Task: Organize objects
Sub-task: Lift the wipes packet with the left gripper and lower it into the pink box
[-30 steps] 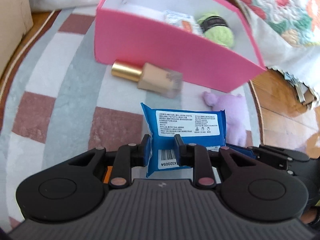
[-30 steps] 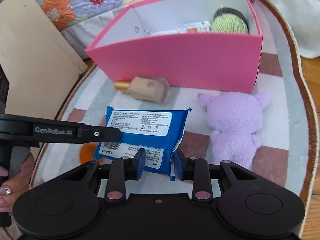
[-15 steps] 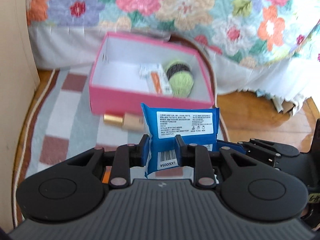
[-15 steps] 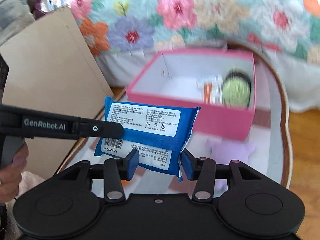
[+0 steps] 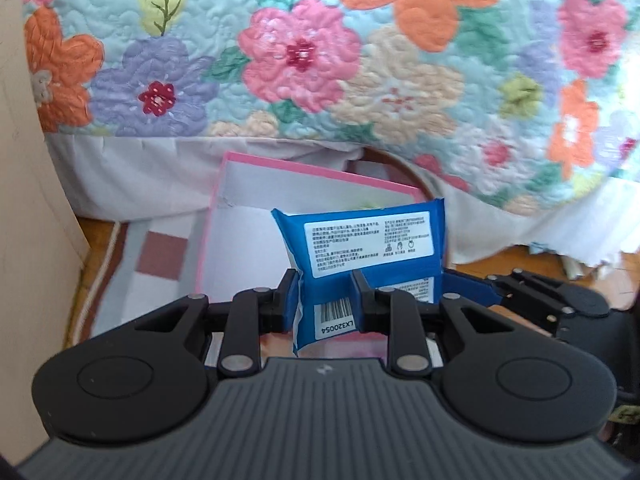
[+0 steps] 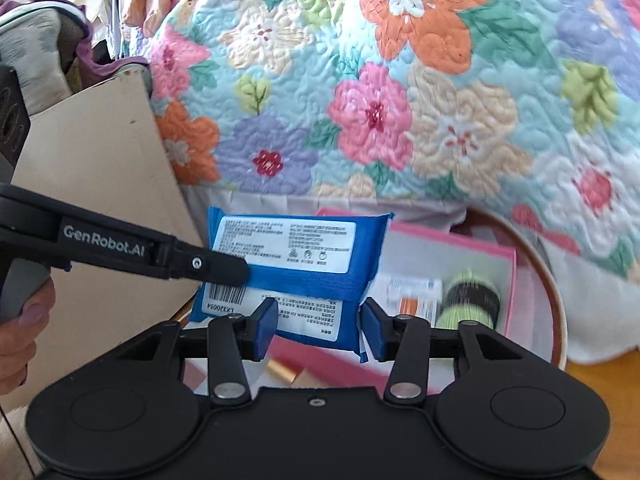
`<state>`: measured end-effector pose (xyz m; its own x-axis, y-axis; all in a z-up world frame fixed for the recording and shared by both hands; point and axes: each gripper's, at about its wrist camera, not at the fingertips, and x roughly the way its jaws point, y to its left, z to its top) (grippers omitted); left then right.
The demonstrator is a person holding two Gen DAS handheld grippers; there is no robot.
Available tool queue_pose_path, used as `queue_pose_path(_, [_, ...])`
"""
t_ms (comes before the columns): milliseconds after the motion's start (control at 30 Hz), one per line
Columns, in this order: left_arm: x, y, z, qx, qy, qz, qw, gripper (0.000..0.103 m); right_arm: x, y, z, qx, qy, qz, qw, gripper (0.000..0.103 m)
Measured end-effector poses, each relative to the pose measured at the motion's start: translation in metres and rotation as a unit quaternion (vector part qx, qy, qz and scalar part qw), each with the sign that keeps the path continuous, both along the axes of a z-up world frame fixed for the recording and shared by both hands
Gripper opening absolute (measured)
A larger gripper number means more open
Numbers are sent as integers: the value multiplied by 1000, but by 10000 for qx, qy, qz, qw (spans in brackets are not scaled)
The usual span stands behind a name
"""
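**Blue pack held up over the box by both grippers**

The task looks partly done. In the pink box (image 6: 508,276) there are already a green round thing (image 6: 472,300) and a small white-orange packet (image 6: 412,294). A beige bottle (image 6: 286,372) lies outside, just beside the near wall of the box, so it is not yet sorted. Other things on the rug (image 5: 160,276) may remain, but they are hidden now.

The blue pack (image 5: 360,248) is in the air, in front of the floral quilt (image 5: 300,52), above the near part of the box and not yet inside it.

The left gripper (image 5: 324,300) is clenched on the left end of the pack, at the barcode; the foil is squeezed narrow between its pads. The right gripper (image 6: 318,320) takes the lower edge of the pack between its blue pads (image 6: 266,320). Its jaws have just been closing on the pack, and the pads seem to press the edge, though the contact is not fully clear.

I judge the remaining step is to lower the pack into the free left part of the box and let go.
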<state>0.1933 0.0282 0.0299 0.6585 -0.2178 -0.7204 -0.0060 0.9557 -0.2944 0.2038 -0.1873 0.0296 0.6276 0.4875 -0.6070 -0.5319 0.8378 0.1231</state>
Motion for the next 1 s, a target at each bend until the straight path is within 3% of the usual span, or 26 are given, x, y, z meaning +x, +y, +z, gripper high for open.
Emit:
queue_pose_path(133, [46,6,-18,-86,387,88,9992,25,40,0,-16,-45,135,39,9999,33])
queue_pose_path(300, [93,2,-62,130,1048,-67,9944,25,82,-5,-56,77,810,-37,9967,30])
queue_pose_path(467, [115,6,-97,372,1402,-161,9893,25,105,-2,-98,258,1448,-120,9891,29])
queue_pose_path(700, [131,1,-117,815,1603,-312,9832,26,120,0,-129,620,2126,-341,9746,29])
queue_pose_path(1000, [141,5,-132,956,1753,-425,9789,27,118,11,-148,652,2277,-605,9697,29])
